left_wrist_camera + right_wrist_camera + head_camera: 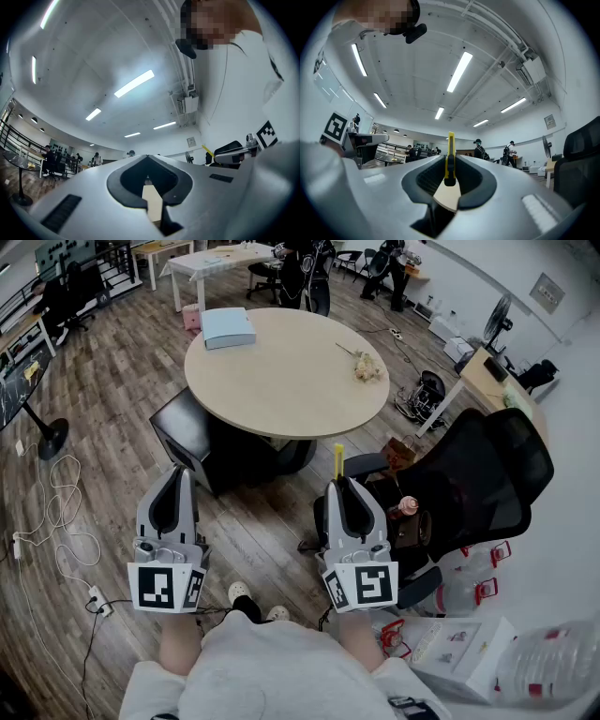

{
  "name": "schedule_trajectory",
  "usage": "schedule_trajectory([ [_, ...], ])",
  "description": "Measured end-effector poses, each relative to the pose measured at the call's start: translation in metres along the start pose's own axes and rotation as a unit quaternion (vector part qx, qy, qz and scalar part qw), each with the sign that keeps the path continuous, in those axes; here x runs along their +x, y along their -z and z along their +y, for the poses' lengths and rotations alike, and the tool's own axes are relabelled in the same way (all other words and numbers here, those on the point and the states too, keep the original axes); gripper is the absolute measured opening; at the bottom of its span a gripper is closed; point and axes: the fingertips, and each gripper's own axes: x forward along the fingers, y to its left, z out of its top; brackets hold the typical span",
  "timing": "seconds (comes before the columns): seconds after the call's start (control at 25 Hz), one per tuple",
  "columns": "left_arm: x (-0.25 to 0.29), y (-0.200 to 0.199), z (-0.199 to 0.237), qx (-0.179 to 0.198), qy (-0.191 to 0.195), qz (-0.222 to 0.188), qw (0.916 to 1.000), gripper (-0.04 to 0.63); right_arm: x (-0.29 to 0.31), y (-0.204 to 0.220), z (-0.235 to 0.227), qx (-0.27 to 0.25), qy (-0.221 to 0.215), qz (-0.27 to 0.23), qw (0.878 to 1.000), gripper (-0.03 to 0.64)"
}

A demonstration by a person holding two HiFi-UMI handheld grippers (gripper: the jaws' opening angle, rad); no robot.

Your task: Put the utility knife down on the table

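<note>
1. Wood-coloured round table (286,371) stands ahead of both grippers, on a brown plank floor (112,381).
2. On it are a light blue box (228,327) near the far left edge and a small pale bunch (366,367) on the right side. The two lie well apart.
3. A black boxy seat (187,432) is tucked under the table's near left edge. A black office chair (469,484) stands to the right, close to the right gripper (339,484). White cables (56,512) lie on the floor to the left.
4. The blue box is shut, so I cannot tell what is in it. A white box (450,652) sits by the person's right side, just beside a clear bottle (553,662).
5. The utility knife (338,461) is yellow and is not on the table. It is pinched between the right gripper's jaws, over the floor, just short of the table's near edge.
6. Its long side runs straight out along the jaws, and its free end points toward the table. In the right gripper view the utility knife (450,145) stands up thin, on edge.
7. The left gripper (178,472) has its jaws pressed together with nothing between them.
</note>
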Motion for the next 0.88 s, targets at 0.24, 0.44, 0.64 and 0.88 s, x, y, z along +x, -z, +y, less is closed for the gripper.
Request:
schedule_trajectory([
  [0.24,0.008,0.001,0.016,0.002,-0.004,-0.004,1.0000,0.008,0.016,0.001,0.005,0.001,0.001,-0.005,1.000,0.074],
  [0.44,0.019,0.004,0.032,0.010,-0.004,-0.006,0.9999,0.008,0.033,0.006,0.009,-0.002,0.004,-0.005,1.000,0.074],
  [0.64,0.032,0.009,0.054,0.010,0.000,-0.007,0.9999,0.008,0.055,0.005,0.017,-0.008,0.008,-0.016,1.000,0.074],
  [0.88,0.046,0.017,0.086,-0.001,0.007,-0.011,0.9999,0.008,0.087,0.012,0.035,-0.008,0.004,-0.020,1.000,0.074],
])
